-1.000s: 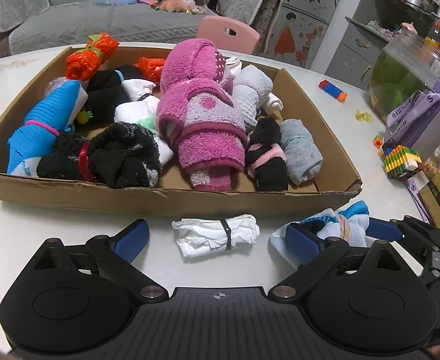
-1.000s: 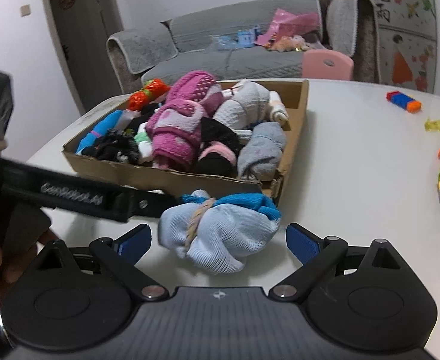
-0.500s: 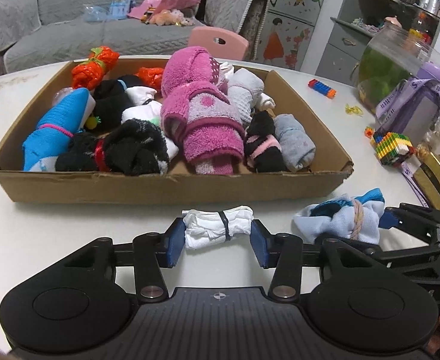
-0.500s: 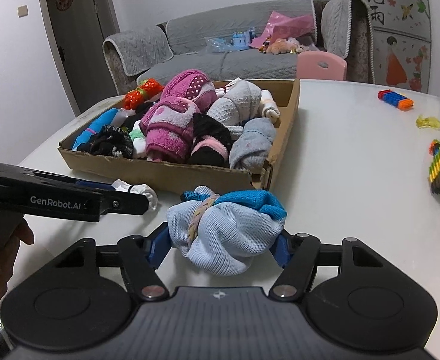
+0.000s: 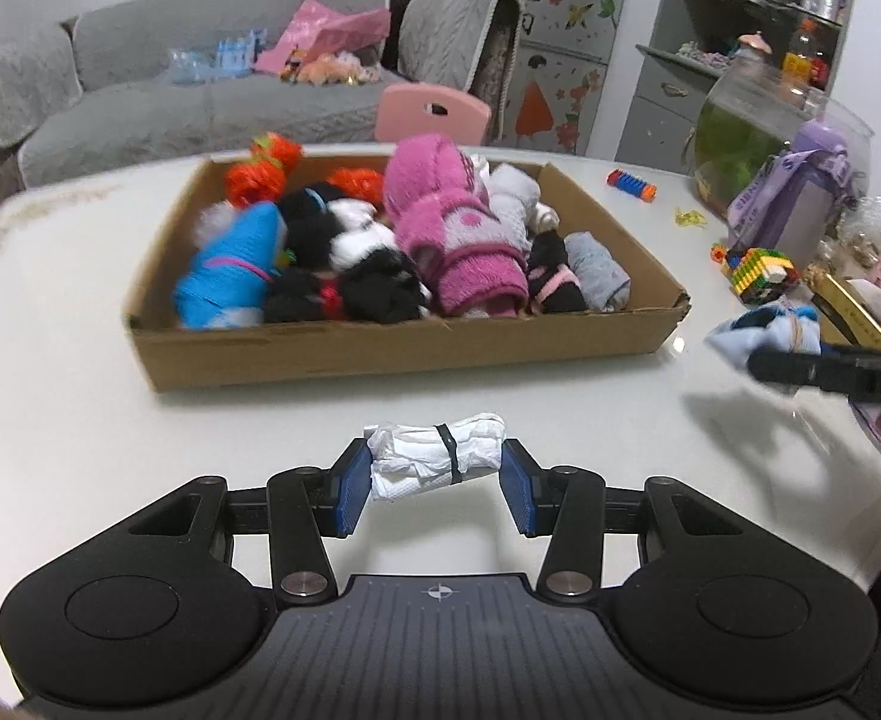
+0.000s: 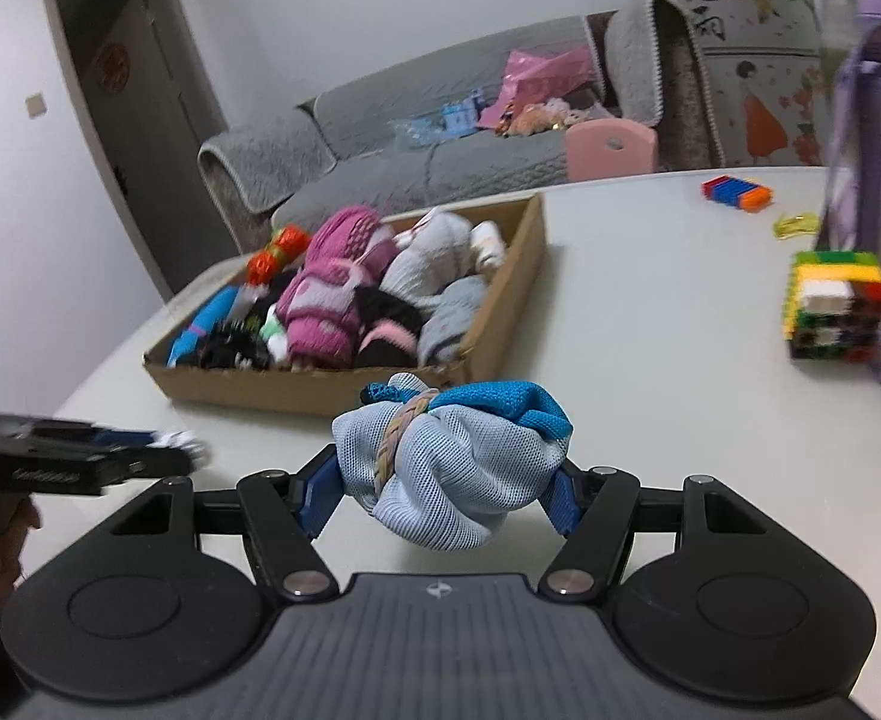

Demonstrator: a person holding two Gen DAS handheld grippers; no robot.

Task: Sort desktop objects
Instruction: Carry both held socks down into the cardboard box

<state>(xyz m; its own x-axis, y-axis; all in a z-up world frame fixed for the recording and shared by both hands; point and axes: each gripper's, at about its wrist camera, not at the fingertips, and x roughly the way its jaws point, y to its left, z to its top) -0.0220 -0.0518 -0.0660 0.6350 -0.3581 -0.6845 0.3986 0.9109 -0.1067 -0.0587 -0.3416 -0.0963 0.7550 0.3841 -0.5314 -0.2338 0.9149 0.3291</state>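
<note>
Both grippers clamped on sock bundles, table side of the cardboard box [image 5: 404, 354].

Left gripper [image 5: 434, 483] pinches white bundle [image 5: 434, 462]; right gripper [image 6: 440, 492] squeezes pale blue bundle [image 6: 452, 462]. Both bundles held above white table [image 5: 50, 390].

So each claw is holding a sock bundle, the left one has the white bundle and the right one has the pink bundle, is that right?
Not quite. The right claw holds the light blue bundle, as the right wrist view shows; the pink one lies in the cardboard box. The left claw does hold the white bundle.
</note>
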